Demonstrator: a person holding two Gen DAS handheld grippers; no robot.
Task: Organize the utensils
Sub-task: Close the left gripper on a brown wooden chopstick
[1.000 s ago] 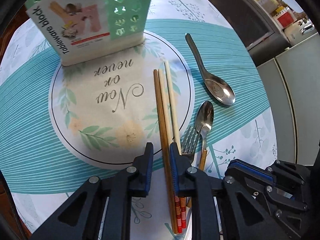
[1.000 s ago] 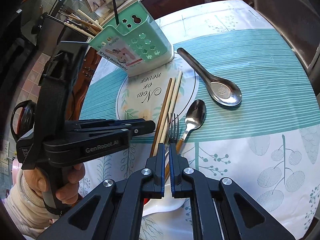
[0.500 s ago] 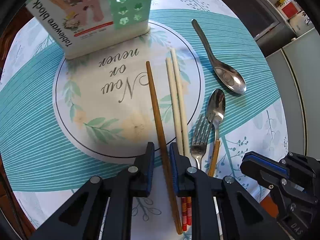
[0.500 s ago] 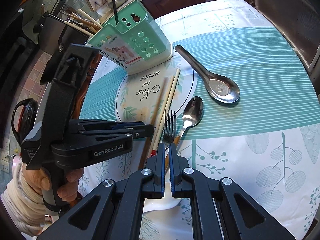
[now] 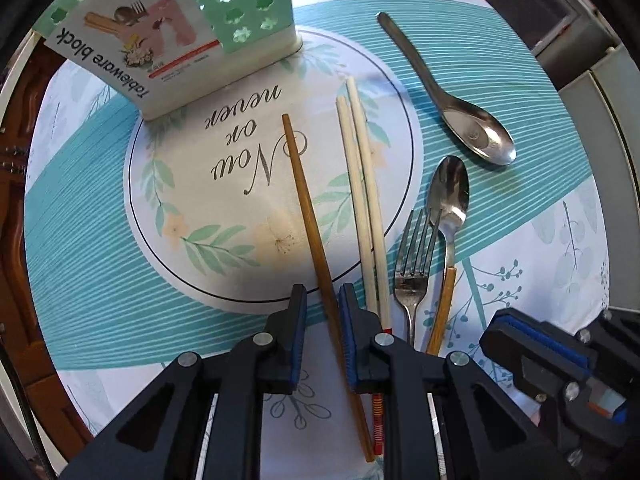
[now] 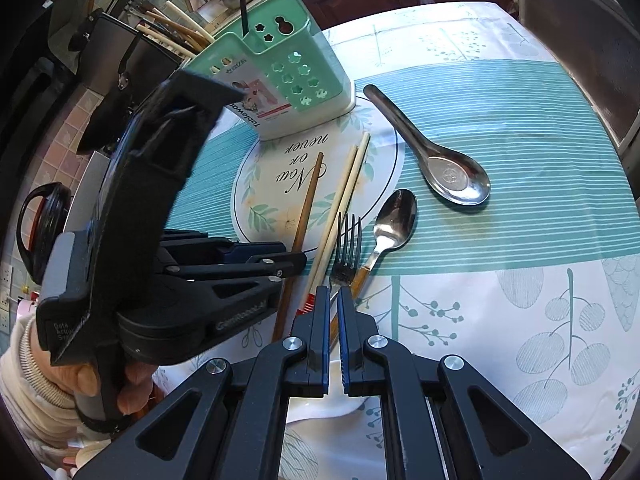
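Utensils lie loose on the tablecloth [image 5: 520, 280] in front of the green tableware holder [image 5: 240, 12], which stands at the far edge of the round printed motif: a brown chopstick [image 5: 304, 200], a pale pair of chopsticks [image 5: 362, 184] just right of it, then a fork [image 5: 412, 264], a small spoon [image 5: 450, 192] with a wooden handle, and a large spoon [image 5: 460, 100] farthest right. The left gripper [image 5: 322, 300] straddles the brown chopstick near its near end, its jaws a little apart with the stick running between them; whether the pads actually pinch it cannot be told. The right gripper [image 6: 334, 300] hovers low over the near end of the fork and spoon handles, its jaws almost together with a thin gap and nothing between them. The step in hand looks like picking the brown chopstick to carry to the holder; the next move would call for a firm squeeze, a lift clear of the pale pair, and tipping the stick upright over a slot. Compared with a second ago, the brown chopstick has swung away from the pale pair, which it lay against, and its far tip now points at the printed lettering, while the left gripper has edged leftwards with it.
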